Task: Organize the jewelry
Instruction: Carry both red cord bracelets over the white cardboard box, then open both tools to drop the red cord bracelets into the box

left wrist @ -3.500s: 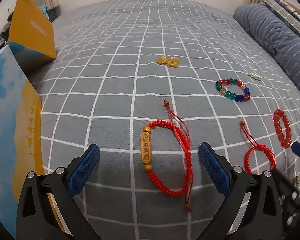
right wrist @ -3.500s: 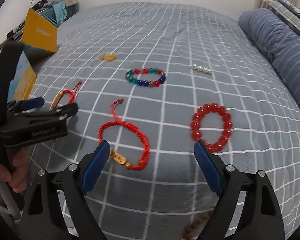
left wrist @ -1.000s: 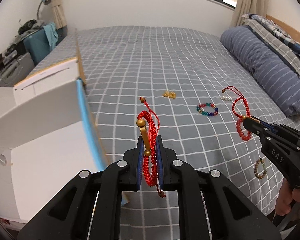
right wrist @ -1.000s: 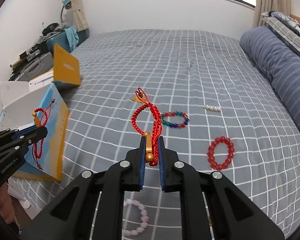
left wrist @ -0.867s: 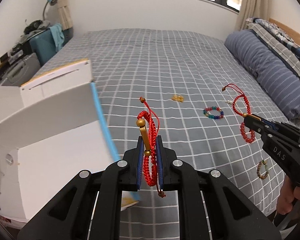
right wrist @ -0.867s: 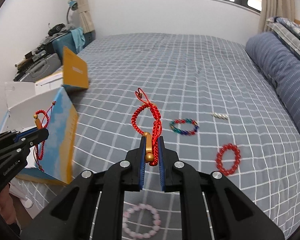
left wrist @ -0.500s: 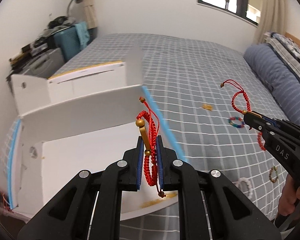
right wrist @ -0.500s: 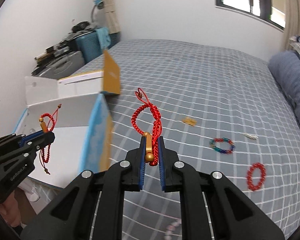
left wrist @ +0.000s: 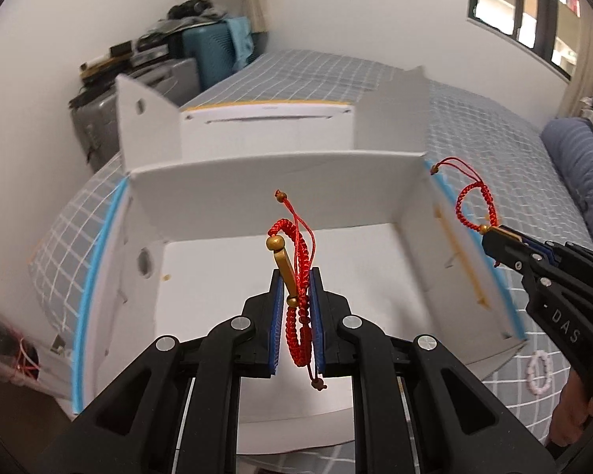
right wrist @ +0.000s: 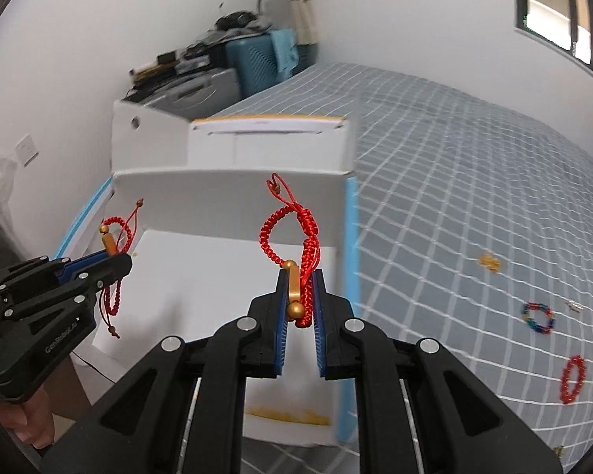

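I am now looking into the open white box (left wrist: 280,268) instead of out across the checked bedspread (right wrist: 454,181), so both hands are arriving at the drop-off. My left gripper (left wrist: 298,296) is clamping a red cord bracelet (left wrist: 302,260) over the box floor. My right gripper (right wrist: 300,300) is pinching the second red bracelet (right wrist: 292,237) near the box's right wall. Several beaded bracelets are still lying on the bed.
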### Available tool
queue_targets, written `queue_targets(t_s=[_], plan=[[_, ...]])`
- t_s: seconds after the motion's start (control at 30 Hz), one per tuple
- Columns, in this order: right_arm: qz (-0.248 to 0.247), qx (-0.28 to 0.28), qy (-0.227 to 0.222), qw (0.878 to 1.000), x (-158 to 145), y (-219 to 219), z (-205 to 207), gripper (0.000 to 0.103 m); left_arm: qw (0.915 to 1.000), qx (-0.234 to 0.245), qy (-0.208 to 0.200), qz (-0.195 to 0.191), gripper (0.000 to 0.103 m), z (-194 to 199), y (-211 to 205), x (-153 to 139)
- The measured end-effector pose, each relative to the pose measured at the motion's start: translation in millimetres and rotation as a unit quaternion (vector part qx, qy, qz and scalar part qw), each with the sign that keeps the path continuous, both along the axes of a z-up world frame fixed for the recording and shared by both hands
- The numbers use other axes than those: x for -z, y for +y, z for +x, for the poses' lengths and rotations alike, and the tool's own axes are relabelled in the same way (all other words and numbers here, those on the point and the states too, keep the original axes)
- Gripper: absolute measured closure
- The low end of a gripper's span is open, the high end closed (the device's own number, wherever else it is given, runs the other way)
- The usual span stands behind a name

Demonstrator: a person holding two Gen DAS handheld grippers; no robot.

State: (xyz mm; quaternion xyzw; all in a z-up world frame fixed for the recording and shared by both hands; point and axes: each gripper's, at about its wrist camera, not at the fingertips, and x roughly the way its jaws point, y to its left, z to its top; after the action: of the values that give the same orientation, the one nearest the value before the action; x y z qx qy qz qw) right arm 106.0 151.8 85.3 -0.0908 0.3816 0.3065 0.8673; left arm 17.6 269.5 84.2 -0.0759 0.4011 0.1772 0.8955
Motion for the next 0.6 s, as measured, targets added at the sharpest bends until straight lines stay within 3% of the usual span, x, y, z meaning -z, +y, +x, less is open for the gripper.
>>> queue_targets(t_s=[0.33,0.6], plan=[[-0.033,-0.023,0.045,0.998,40,49,-10,0.092,0.9986,-0.028,0.041,-0.019,0.091,-12,37,34],[-0.051,-0.022,0.068,0.996,59,59,-8,0.09,0.9973,-0.032,0.058,-0.03,0.091,-11,46,52]])
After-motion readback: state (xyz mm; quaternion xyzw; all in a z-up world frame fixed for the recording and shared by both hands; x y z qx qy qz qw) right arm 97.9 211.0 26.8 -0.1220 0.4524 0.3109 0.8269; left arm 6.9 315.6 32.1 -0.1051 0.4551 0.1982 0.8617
